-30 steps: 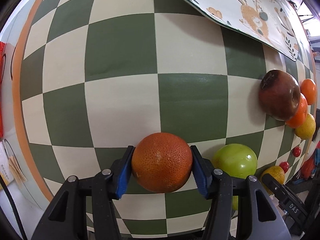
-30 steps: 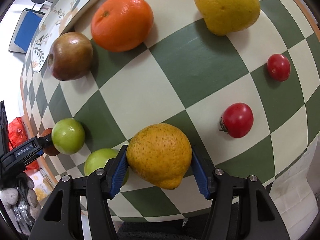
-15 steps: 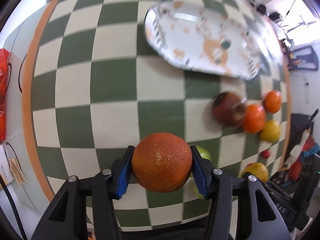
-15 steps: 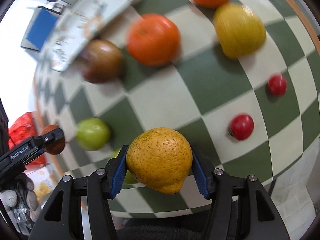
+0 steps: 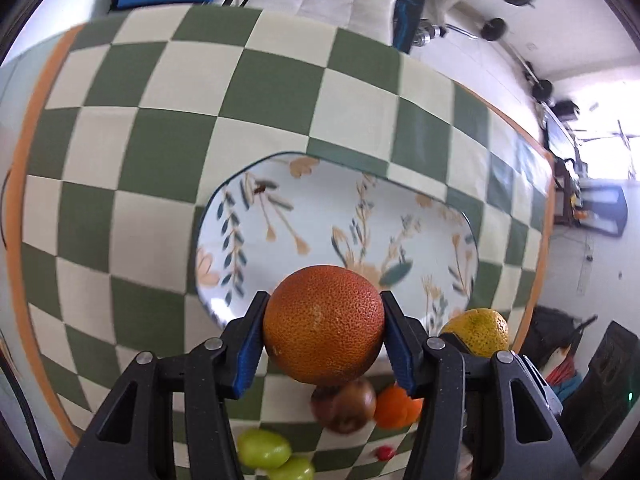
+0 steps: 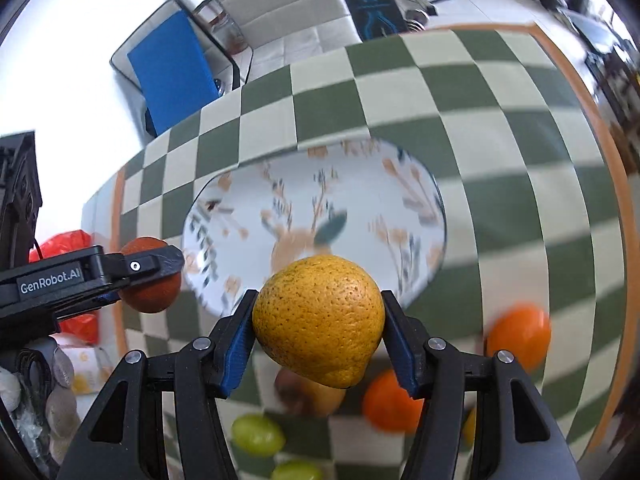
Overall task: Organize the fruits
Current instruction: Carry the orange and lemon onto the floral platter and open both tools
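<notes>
Left gripper [image 5: 323,326] clamps a dark orange [image 5: 323,324]; right gripper [image 6: 318,322] clamps a yellow citrus [image 6: 318,320]. Both hang before the plate [image 5: 280,216] at twelve o'clock. Only the right view reads "GenRobot.AI" at nine.

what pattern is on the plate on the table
Pale plate with orange flowers and dark blue-green leaf sprigs, plus a dark rim; clearest in the left wrist view.

The only readable text is "GenRobot.AI", in white on the black body of the left gripper [image 6: 150,280].
</notes>
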### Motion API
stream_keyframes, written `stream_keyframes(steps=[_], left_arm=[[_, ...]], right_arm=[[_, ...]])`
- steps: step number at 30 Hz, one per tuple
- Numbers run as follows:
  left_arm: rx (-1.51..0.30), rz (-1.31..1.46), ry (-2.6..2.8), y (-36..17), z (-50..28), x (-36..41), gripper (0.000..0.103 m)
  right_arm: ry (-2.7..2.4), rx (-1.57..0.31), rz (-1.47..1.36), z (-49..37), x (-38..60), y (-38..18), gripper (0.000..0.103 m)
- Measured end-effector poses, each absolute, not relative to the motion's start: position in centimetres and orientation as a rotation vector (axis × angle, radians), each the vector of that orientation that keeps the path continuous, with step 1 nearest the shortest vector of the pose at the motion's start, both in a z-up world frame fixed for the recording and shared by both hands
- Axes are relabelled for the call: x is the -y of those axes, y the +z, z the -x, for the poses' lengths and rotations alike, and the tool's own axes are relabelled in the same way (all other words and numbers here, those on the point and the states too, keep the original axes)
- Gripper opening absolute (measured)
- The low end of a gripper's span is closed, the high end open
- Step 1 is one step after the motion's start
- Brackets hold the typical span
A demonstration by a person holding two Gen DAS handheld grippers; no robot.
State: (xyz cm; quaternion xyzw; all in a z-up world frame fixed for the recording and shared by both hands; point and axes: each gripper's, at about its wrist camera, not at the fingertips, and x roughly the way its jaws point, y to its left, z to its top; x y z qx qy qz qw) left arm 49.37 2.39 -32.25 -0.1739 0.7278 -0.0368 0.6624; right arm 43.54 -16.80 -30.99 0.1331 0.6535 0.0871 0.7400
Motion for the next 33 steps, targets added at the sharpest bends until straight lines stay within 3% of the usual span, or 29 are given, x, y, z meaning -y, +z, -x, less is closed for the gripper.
stream_keyframes(steps=[5,15,16,18,21,23,33], left_arm=[[-1.741,0.436,-0.071,-36.2,-52.6,-1.3,0.052],[-1.766,0.358,-0.033,-37.1,-53.4,-0.2,0.053],[-1.757,0.337,-0.026,-37.0,-53.4,-0.1,0.059],[-1.726,0.288,-0.009,-36.5,-53.3,0.3,0.075],[-1.675,0.22,0.016,-35.2,-52.7,0.5,0.088],[-1.64,0.193,0.036,-34.2,-52.0,0.6,0.088],[-1.452,0.012,0.131,-29.7,-45.3,0.5,0.088]], right_arm=[[0.243,-1.485,-0.169,-49.7,15.2,-35.1,0.061],[0.311,-1.554,-0.12,-53.3,14.8,-39.2,0.062],[0.307,-1.56,-0.11,-53.4,14.9,-39.3,0.063],[0.306,-1.572,-0.116,-53.5,15.4,-39.4,0.085],[0.285,-1.558,-0.114,-53.3,16.4,-38.8,0.091],[0.253,-1.556,-0.082,-52.9,17.0,-38.3,0.095],[0.145,-1.514,-0.054,-48.9,20.1,-36.1,0.096]])
